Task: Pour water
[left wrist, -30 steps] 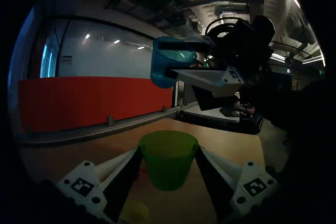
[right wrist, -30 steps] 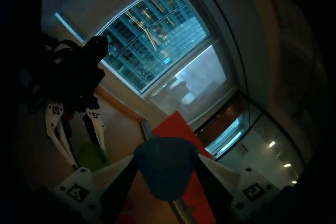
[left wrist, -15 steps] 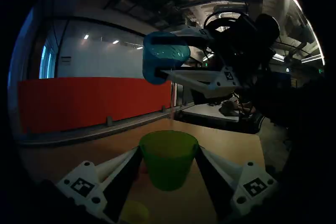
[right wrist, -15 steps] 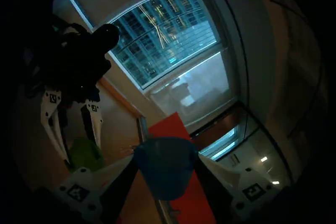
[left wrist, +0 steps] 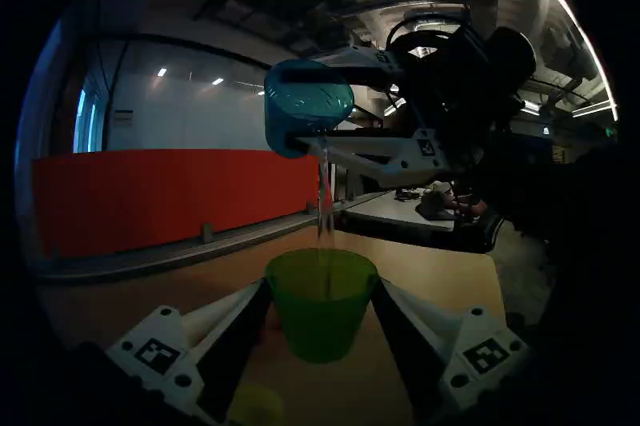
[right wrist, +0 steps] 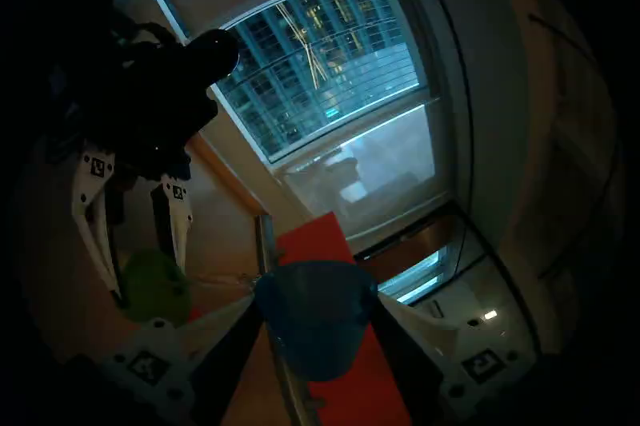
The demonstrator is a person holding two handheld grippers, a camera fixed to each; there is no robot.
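Wooden surface [left wrist: 432,266] is lying under cups; w/ left tool [left wrist: 320,292] we're clamping upright green cup [left wrist: 322,322], w/ right tool [right wrist: 318,306] we're gripping tilted blue cup [left wrist: 308,106] above it, water [left wrist: 324,202] streaming in.

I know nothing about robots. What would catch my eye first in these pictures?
First, the tipped blue cup high in the left gripper view, with a thin stream of water falling from it into the green cup, which sits between white fingers below. Behind them runs a bright red panel. In the right gripper view, a big gridded window looms overhead.
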